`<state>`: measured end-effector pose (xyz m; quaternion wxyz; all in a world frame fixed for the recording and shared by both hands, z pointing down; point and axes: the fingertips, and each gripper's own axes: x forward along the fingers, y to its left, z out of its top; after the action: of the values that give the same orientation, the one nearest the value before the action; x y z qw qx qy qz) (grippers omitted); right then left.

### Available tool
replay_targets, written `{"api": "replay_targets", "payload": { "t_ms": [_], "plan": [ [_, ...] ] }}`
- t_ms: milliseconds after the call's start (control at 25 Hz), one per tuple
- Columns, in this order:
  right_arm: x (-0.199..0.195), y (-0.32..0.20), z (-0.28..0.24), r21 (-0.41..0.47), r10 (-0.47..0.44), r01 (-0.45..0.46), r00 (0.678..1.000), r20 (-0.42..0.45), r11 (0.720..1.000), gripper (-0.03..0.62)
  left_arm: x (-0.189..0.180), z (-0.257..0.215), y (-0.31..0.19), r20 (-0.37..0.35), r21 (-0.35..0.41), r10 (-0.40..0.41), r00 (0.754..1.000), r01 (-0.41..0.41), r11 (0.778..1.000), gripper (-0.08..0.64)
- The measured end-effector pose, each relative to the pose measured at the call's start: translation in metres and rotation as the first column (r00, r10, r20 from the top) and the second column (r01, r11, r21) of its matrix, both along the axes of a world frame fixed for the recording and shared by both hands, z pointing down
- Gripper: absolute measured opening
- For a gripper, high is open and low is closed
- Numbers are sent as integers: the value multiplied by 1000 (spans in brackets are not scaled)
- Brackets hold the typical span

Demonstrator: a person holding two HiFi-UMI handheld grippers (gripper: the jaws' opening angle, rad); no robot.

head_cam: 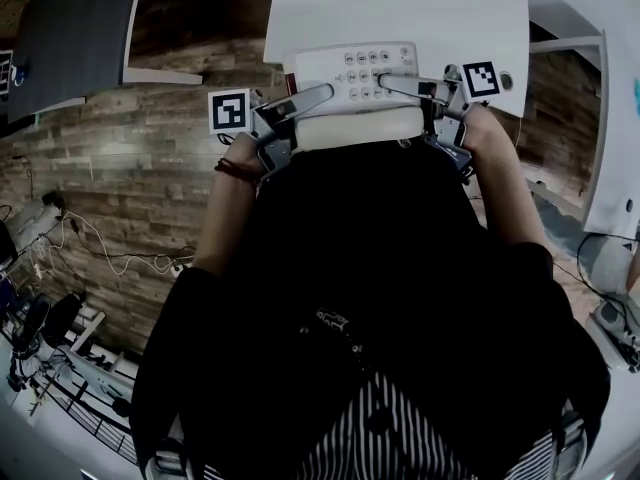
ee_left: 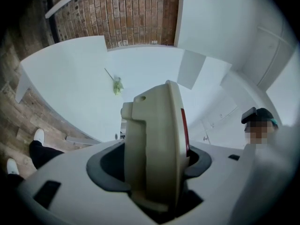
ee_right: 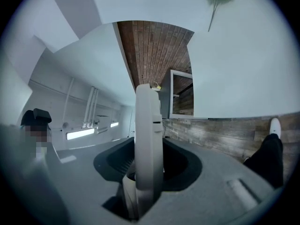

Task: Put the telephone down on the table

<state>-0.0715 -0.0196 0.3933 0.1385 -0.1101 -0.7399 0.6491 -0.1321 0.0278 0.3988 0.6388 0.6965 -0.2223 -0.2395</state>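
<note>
Both grippers are clamping the telephone (head_cam: 360, 73), one at each end.

- Left gripper (head_cam: 312, 98) is gripping the telephone's left end. In the left gripper view the cream body (ee_left: 157, 144) is sitting edge-on in the gripper's mouth, a red strip (ee_left: 184, 125) showing along one face, and the jaws are closed onto it.
- Right gripper (ee_right: 149, 182) is gripping the right end. In the right gripper view the body (ee_right: 149, 135) is filling the gap and the jaws are pressing on it.
- Marker cubes (head_cam: 229, 111) and (head_cam: 481, 78) are sticking out beyond the two ends of the telephone.

Position against the white surface (head_cam: 400, 8):
- The telephone is lying level at the surface's near edge, keypad (head_cam: 365, 68) facing up.
- The keypad half is overlapping the surface. The handset (head_cam: 360, 128) is lying along the side nearest the person, at or just past that edge.
- I can't tell whether the base is touching the surface or hanging just above it.

Also on the surface: a green sprig (ee_left: 117, 86) is lying well in from the edge, apart from the telephone. Wood-plank floor (head_cam: 120, 168) is showing to the left of the surface.
</note>
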Motion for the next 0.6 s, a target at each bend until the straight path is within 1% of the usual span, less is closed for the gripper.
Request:
{"api": "replay_targets", "payload": {
  "t_ms": [120,200,360,600],
  "plan": [
    [6,-62,-2,-10,-36,36,999,6,999,163,7,-4,-59,10,-13,-35,999,35,999,282],
    [6,-89,-2,-16,-55,55,998,6,998,163,9,-4,-85,10,-25,-52,999,52,998,282],
    [7,-91,3,-35,-70,70,998,9,997,163,11,0,-88,17,-36,-67,998,67,997,283],
    [8,-92,7,-68,-69,70,998,16,995,163,13,2,-87,26,-80,-71,997,73,994,283]
  ]
}}
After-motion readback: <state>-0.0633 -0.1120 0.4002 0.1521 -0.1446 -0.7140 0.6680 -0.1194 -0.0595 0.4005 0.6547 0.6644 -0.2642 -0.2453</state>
